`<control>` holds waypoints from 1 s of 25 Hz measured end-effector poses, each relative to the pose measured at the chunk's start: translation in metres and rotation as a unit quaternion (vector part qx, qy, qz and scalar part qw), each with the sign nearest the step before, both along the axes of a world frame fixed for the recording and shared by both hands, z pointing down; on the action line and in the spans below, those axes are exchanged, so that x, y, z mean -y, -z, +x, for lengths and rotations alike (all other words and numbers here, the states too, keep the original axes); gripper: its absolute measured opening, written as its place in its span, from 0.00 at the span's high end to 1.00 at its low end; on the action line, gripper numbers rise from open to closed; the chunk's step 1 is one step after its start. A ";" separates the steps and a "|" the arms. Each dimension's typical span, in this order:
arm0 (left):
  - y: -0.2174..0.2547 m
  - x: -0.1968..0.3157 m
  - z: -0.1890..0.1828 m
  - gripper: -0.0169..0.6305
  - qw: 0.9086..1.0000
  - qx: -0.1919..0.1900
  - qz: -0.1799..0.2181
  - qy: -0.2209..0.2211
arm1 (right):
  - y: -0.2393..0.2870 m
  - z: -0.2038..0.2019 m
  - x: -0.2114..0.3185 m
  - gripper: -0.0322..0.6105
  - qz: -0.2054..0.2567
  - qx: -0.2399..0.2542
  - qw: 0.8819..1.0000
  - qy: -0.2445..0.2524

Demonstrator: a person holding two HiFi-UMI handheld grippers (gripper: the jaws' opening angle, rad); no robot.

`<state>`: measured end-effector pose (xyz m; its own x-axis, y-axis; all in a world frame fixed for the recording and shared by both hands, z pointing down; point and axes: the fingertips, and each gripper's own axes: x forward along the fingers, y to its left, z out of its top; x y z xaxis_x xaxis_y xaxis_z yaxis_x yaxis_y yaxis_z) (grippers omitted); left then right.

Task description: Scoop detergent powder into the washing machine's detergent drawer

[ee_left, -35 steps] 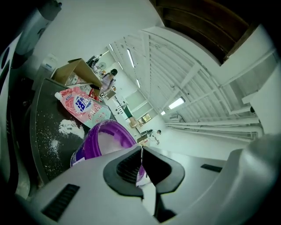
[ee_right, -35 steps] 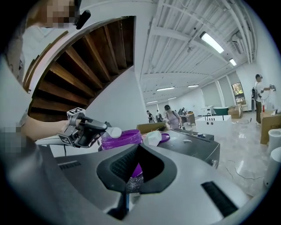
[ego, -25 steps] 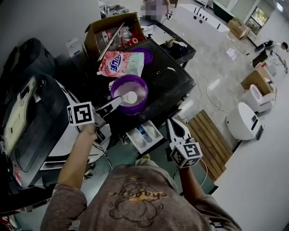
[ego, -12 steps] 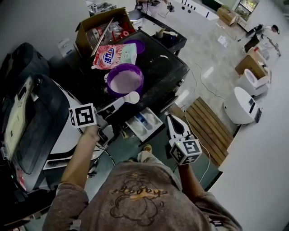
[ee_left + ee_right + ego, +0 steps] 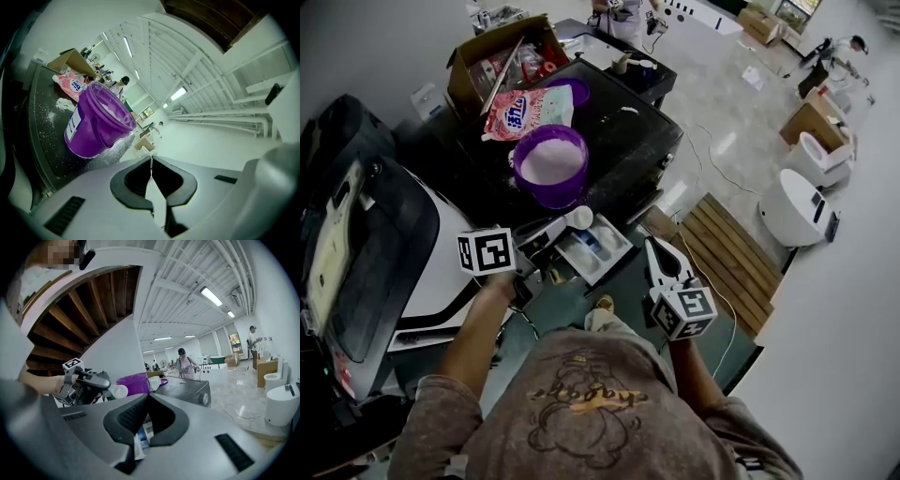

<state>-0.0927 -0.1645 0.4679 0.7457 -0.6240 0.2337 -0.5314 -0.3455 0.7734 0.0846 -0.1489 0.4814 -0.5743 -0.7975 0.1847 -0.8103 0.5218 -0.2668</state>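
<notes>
well, head view: left gripper carries heaped scoop just over detergent drawer | left gripper view: jaws pinched on its thin handle; tip slowly, low over the compartment | right gripper view: right gripper closed, empty, near drawer

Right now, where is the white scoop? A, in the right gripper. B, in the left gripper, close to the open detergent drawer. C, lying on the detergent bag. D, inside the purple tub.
B: the left gripper holds the scoop by its handle beside the detergent drawer, clear of the purple tub.
</notes>
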 end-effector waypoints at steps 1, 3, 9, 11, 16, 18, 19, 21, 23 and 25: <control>-0.005 -0.002 0.002 0.94 1.000 0.007 -0.001 -0.004 | -0.002 0.001 -0.001 0.95 -0.001 -0.001 1.000 -0.001; -0.015 -0.006 0.007 0.94 1.000 0.016 -0.003 -0.008 | -0.004 0.002 -0.003 0.95 -0.006 0.003 1.000 -0.005; -0.041 -0.014 0.009 0.94 0.998 0.060 0.000 -0.006 | -0.015 0.005 -0.011 0.95 -0.017 0.000 1.000 -0.009; -0.049 -0.018 0.012 0.94 0.997 0.072 -0.002 -0.010 | -0.021 0.006 -0.013 0.95 -0.019 -0.005 1.000 -0.007; -0.069 -0.026 0.017 0.94 0.994 0.106 -0.006 -0.017 | -0.030 0.004 -0.018 0.95 -0.028 -0.010 1.000 -0.002; -0.076 -0.030 0.020 0.94 0.992 0.124 -0.006 -0.025 | -0.033 0.002 -0.020 0.95 -0.030 -0.010 0.999 0.000; -0.080 -0.033 0.022 0.94 0.991 0.133 -0.006 -0.030 | -0.034 0.001 -0.021 0.95 -0.031 -0.009 0.999 0.000; -0.087 -0.037 0.024 0.94 0.988 0.150 -0.006 -0.038 | -0.032 0.000 -0.022 0.95 -0.034 -0.006 0.999 -0.001; -0.093 -0.039 0.025 0.94 0.985 0.166 -0.006 -0.042 | -0.029 -0.002 -0.022 0.95 -0.036 -0.001 0.999 -0.003; -0.098 -0.041 0.026 0.94 0.983 0.178 -0.006 -0.045 | -0.031 -0.003 -0.023 0.95 -0.038 -0.002 0.999 -0.003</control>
<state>-0.0668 -0.1232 0.5662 0.6670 -0.5553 0.4968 -0.7373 -0.3956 0.5476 0.0820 -0.1256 0.5120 -0.5690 -0.7846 0.2464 -0.8143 0.4959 -0.3017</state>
